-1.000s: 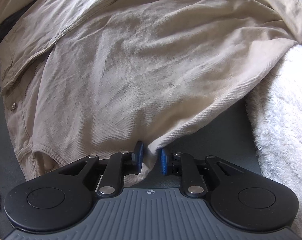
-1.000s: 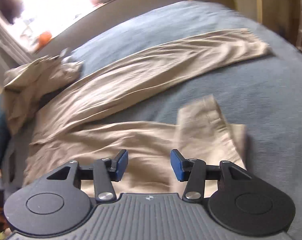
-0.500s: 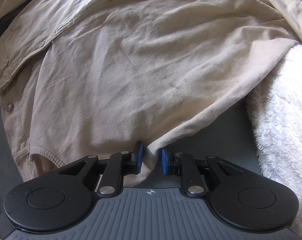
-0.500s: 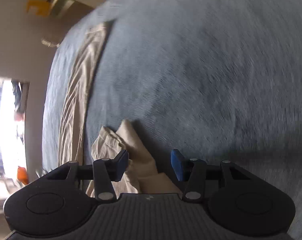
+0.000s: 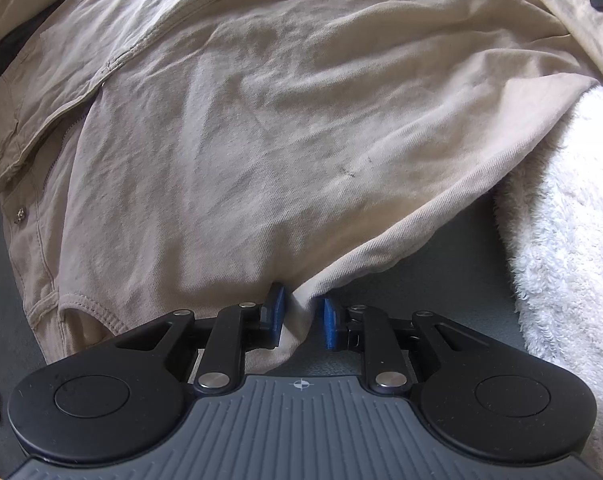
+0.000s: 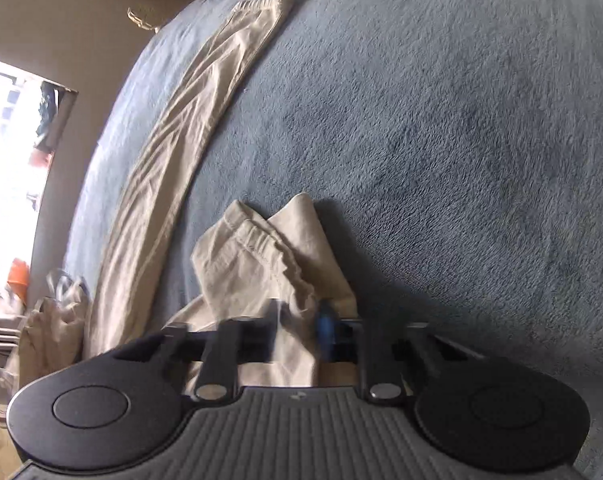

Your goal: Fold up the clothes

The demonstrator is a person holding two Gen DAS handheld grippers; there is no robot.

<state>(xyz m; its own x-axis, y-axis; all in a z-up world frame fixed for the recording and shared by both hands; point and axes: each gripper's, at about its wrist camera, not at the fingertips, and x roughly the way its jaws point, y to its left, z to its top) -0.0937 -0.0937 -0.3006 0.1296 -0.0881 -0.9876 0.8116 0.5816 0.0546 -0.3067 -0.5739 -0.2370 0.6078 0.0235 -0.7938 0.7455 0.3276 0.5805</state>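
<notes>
Beige trousers (image 5: 261, 140) fill the left wrist view, spread over a grey-blue bed cover (image 5: 441, 288). Their pocket flap and a button lie at the left. My left gripper (image 5: 301, 316) is shut on a pinched fold at the trousers' near edge. In the right wrist view one trouser leg (image 6: 173, 152) stretches away up the left side. The other leg's hem end (image 6: 253, 264) is bunched just in front of my right gripper (image 6: 300, 316). That gripper's blurred blue pads stand close together with the cloth between them.
A white fluffy blanket (image 5: 573, 240) lies against the trousers' right edge. The blue bed cover (image 6: 441, 140) spreads wide to the right of the trouser legs. A crumpled beige cloth pile (image 6: 53, 320) and a bright window (image 6: 9, 160) are at the far left.
My right gripper swung over the bed to the folded leg end and went from open to shut on it. The left gripper has kept its hold, shifting only slightly.
</notes>
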